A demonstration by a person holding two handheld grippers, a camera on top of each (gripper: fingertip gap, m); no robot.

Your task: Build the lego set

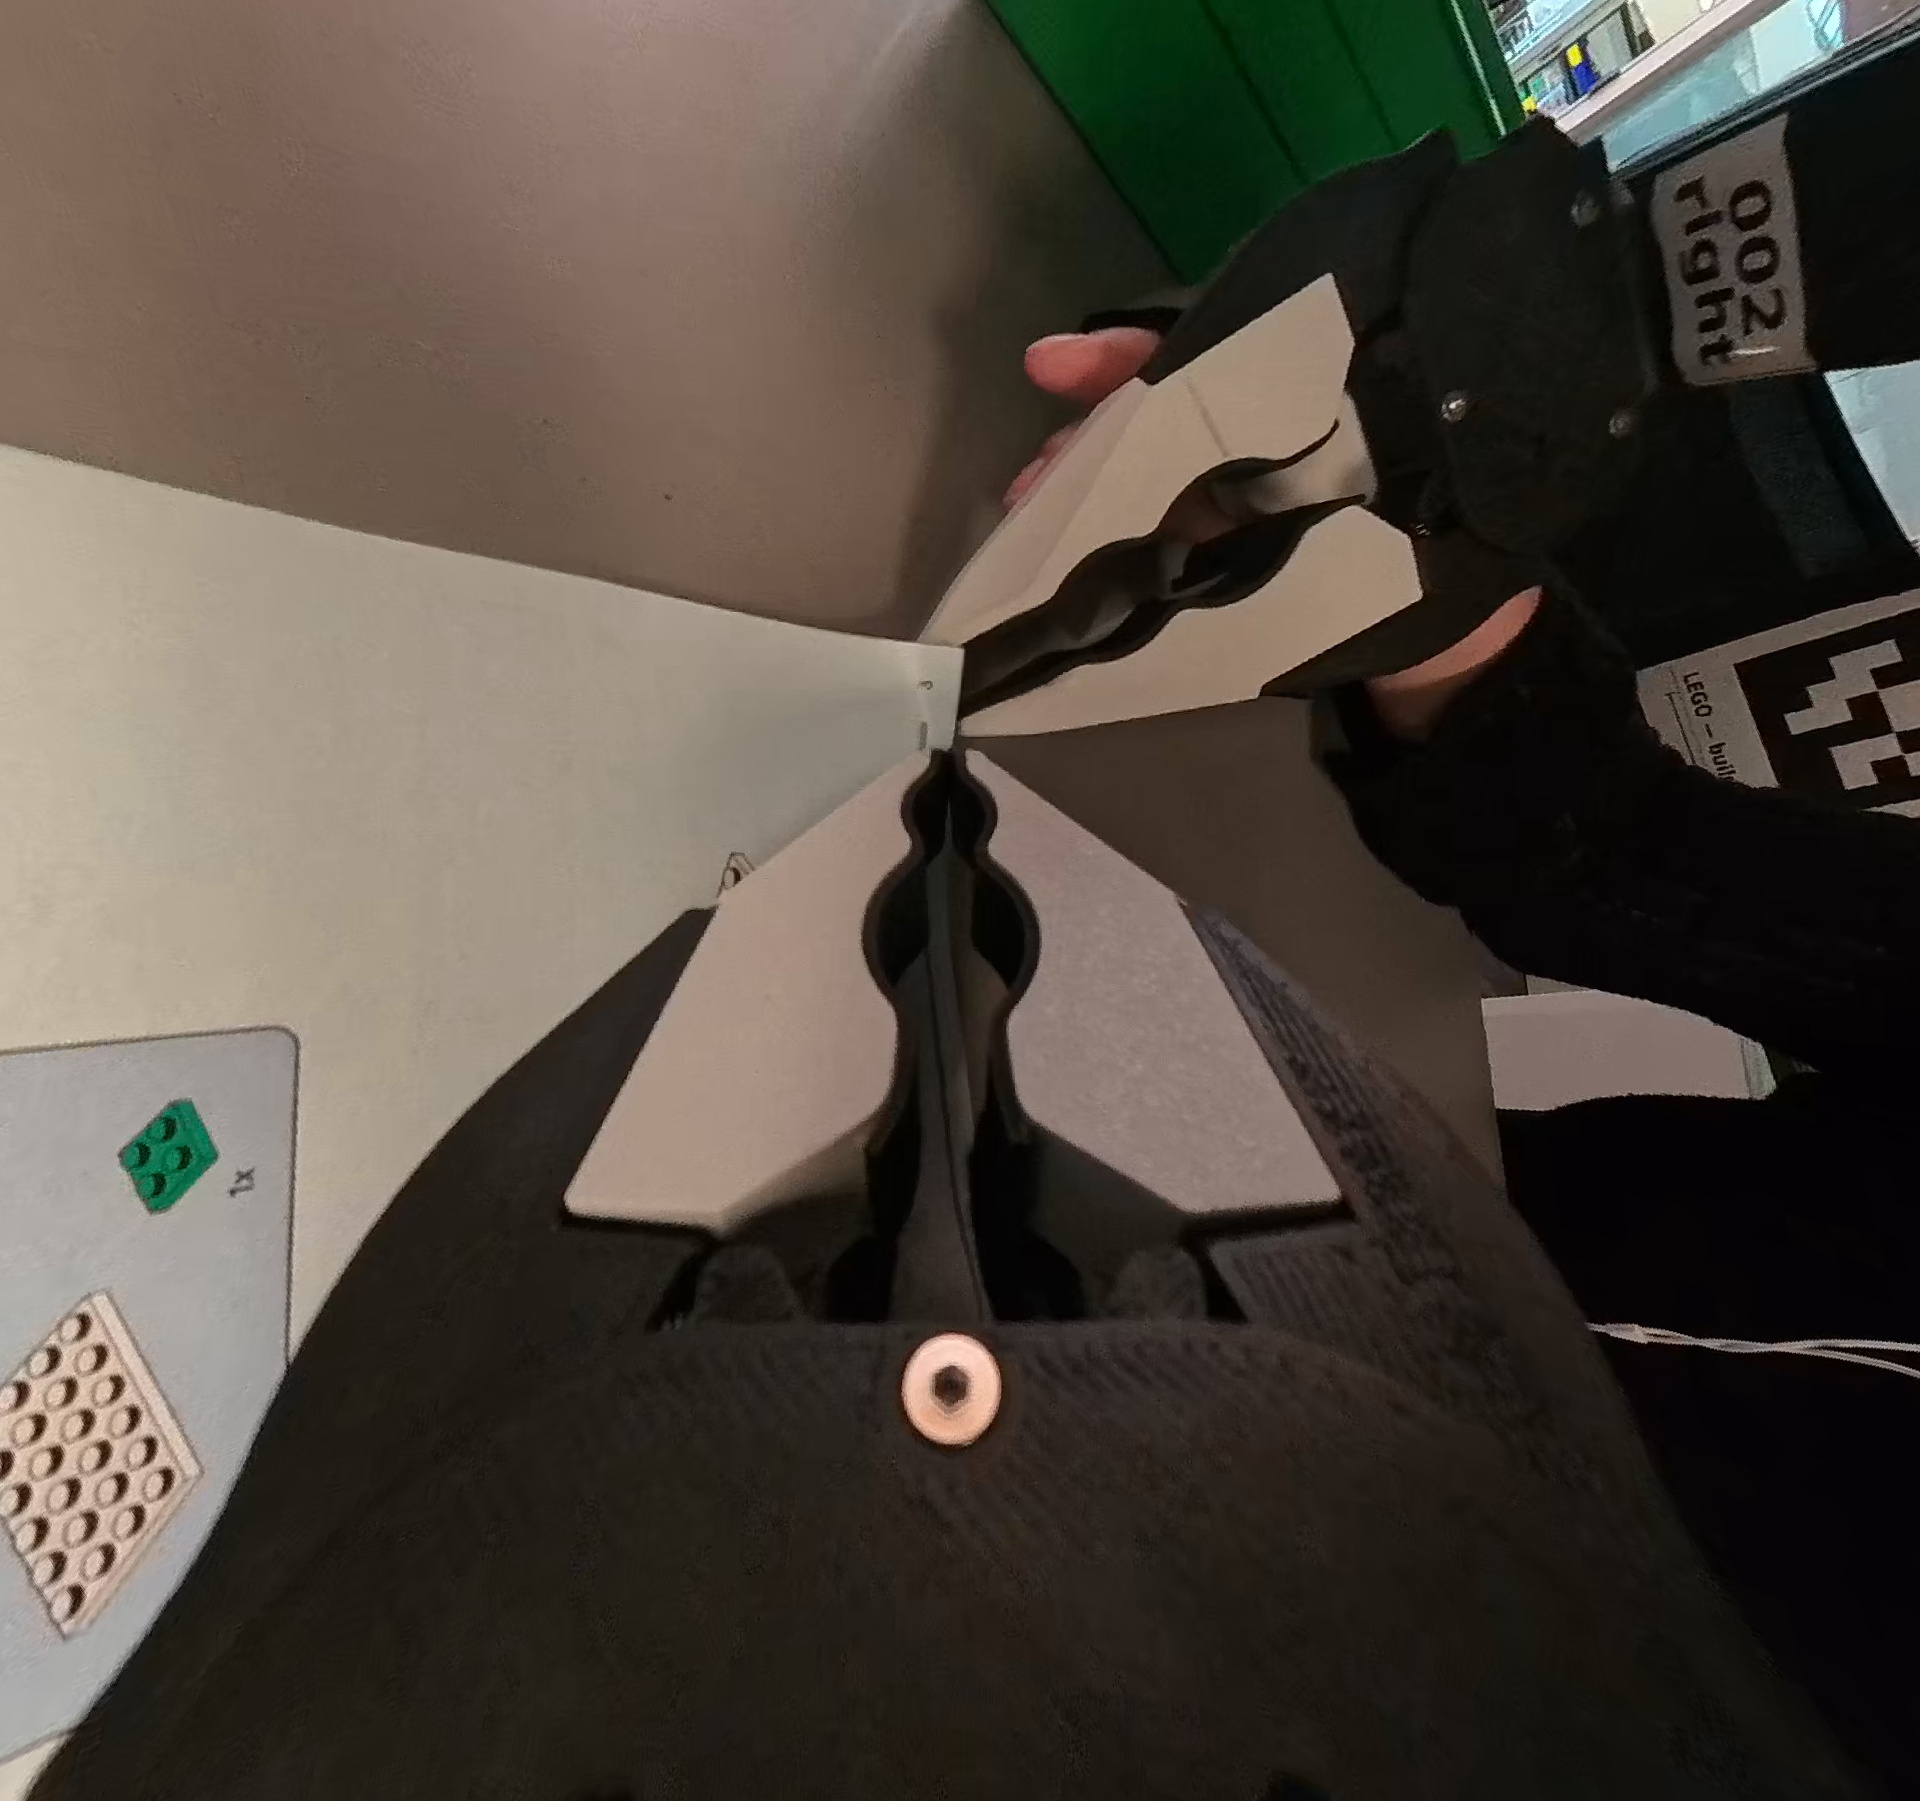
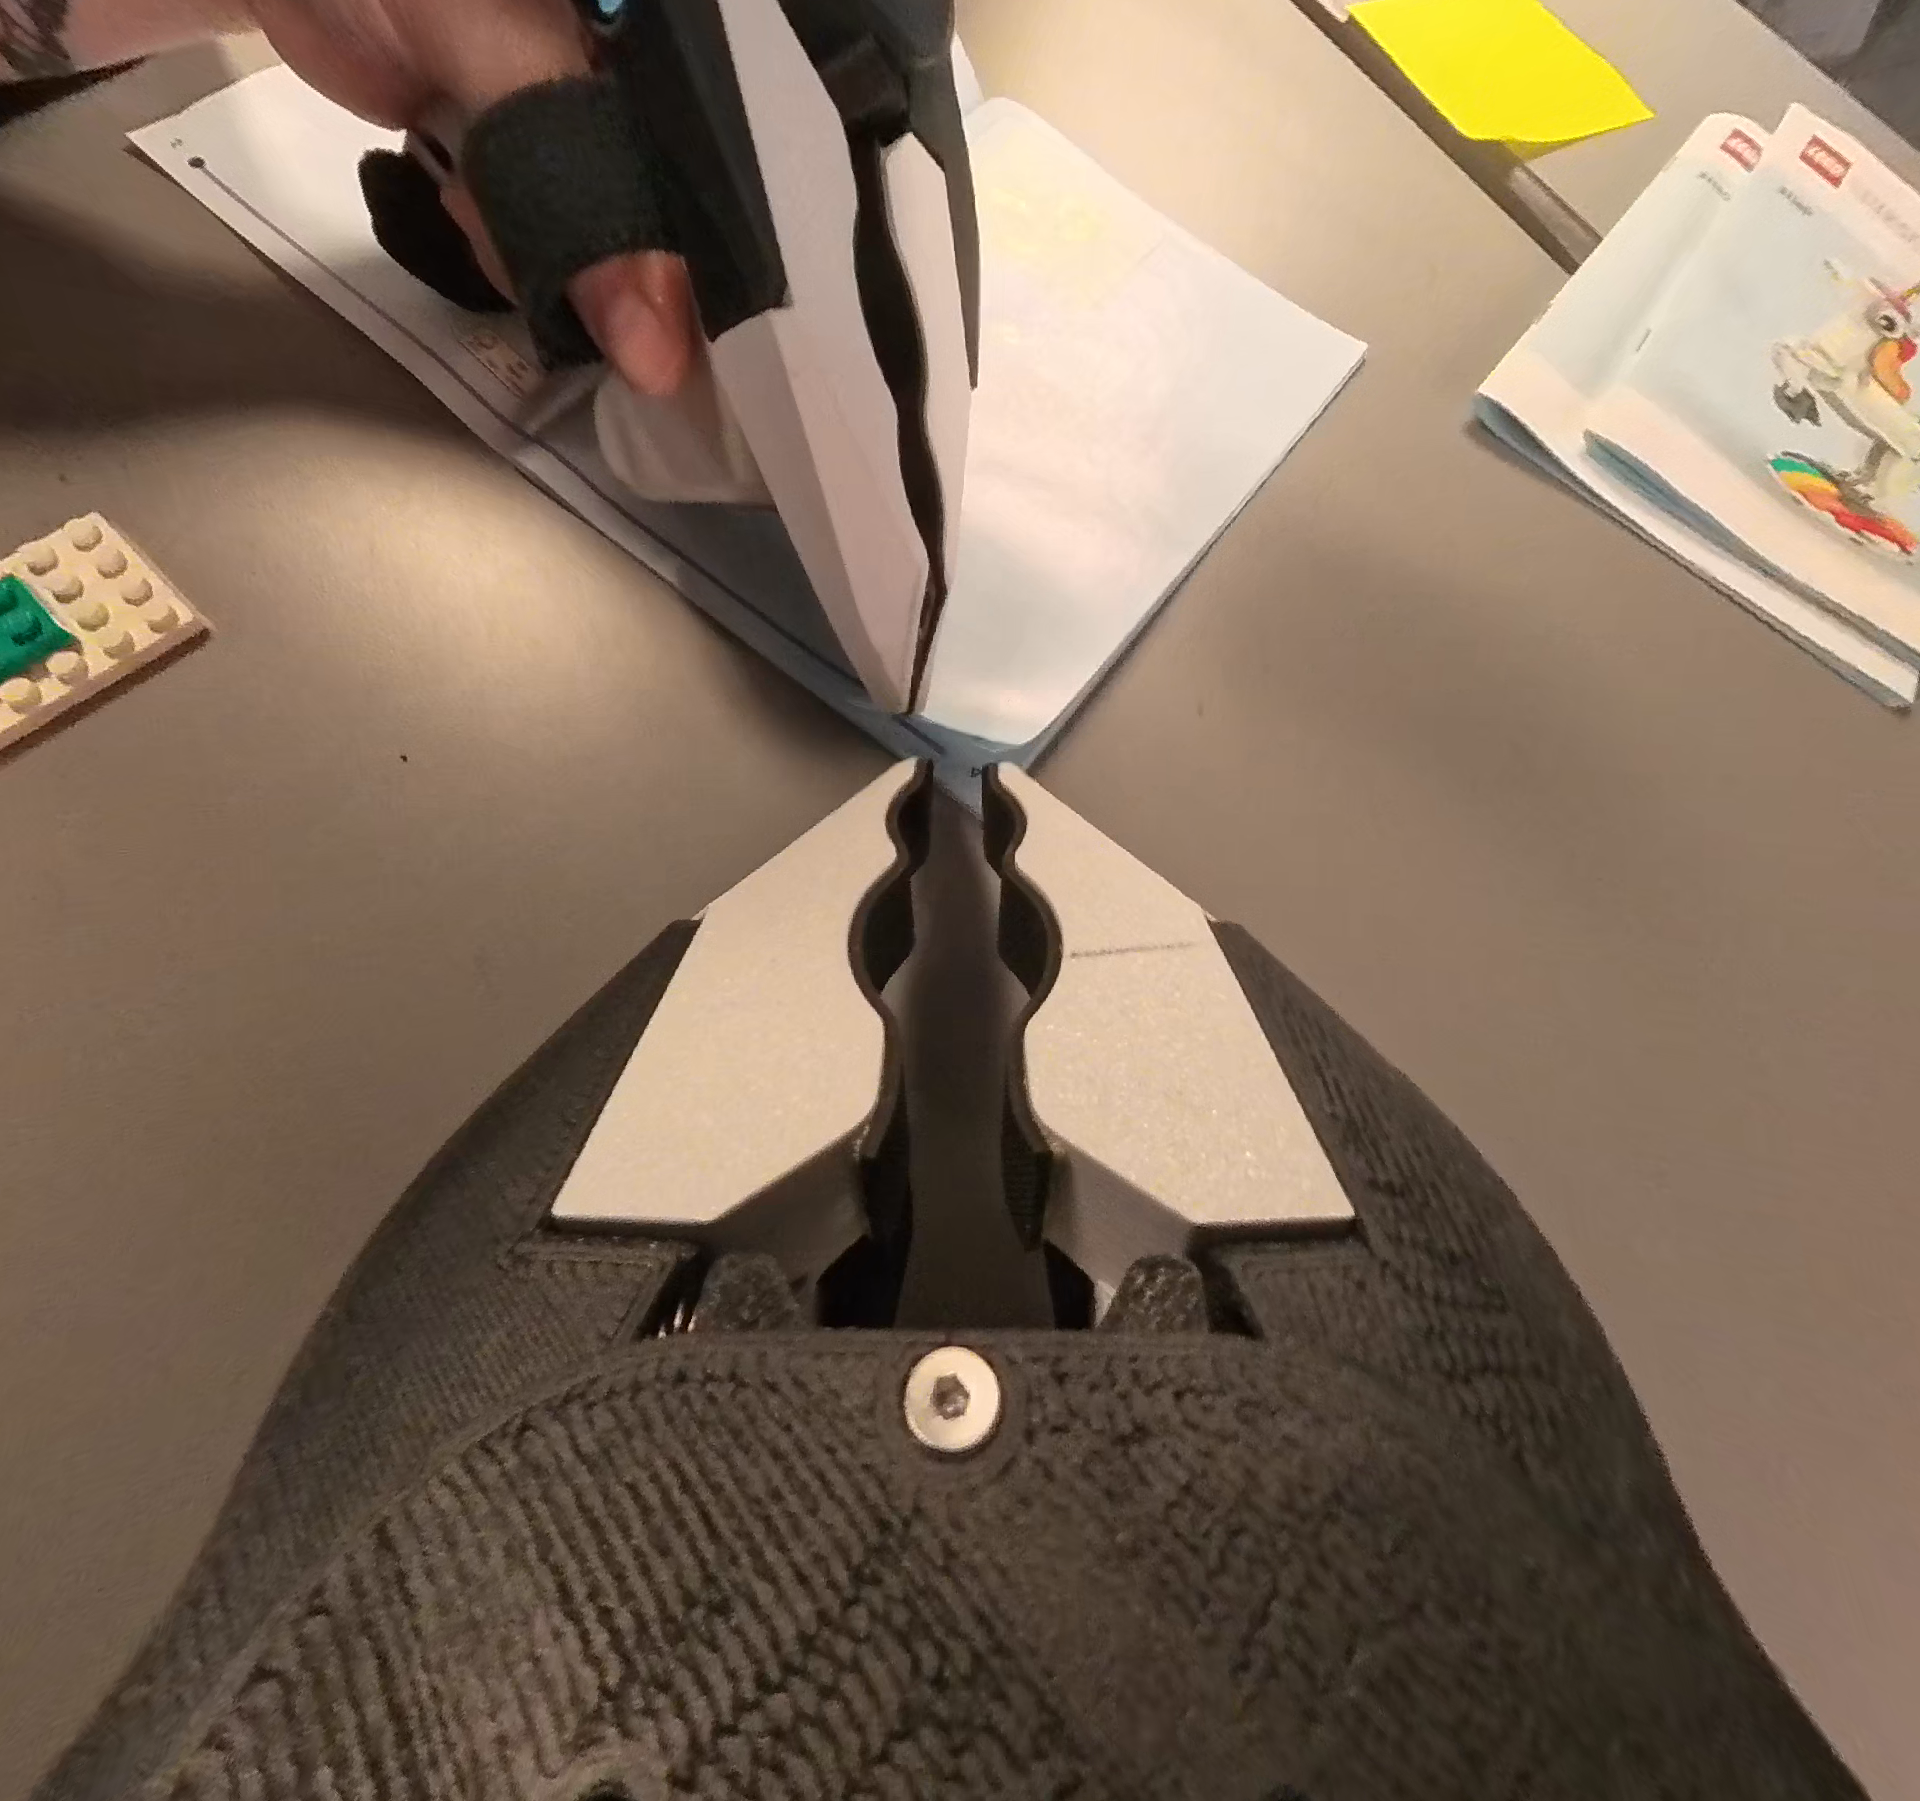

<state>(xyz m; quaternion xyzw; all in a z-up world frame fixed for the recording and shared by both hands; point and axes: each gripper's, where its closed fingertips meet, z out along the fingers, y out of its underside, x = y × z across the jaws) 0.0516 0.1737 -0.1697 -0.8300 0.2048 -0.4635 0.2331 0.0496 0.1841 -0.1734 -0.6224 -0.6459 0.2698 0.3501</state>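
The open instruction booklet (image 2: pixel 1122 463) lies on the grey table (image 2: pixel 468 920); one page (image 1: pixel 416 764) shows pictures of bricks. My left gripper (image 1: pixel 948 756) is shut on the edge of a lifted page and comes down from the top in the right wrist view (image 2: pixel 916 702). My right gripper (image 2: pixel 956 772) is at the same page corner, its fingers a narrow gap apart with the corner between the tips. It also shows in the left wrist view (image 1: pixel 964 704). A tan plate (image 2: pixel 114 598) with a green brick (image 2: pixel 23 631) on it lies at the left.
A yellow sticky note (image 2: pixel 1496 58) lies at the far right of the table. Two more booklets (image 2: pixel 1714 401) are stacked at the right edge. A green cabinet (image 1: pixel 1226 58) stands beyond the table. A person's hands hold both grippers. The grippers are tip to tip, or close to it. Both grippers' tips are roughly 15 centimetres from the tan plate (image 2: pixel 114 598).
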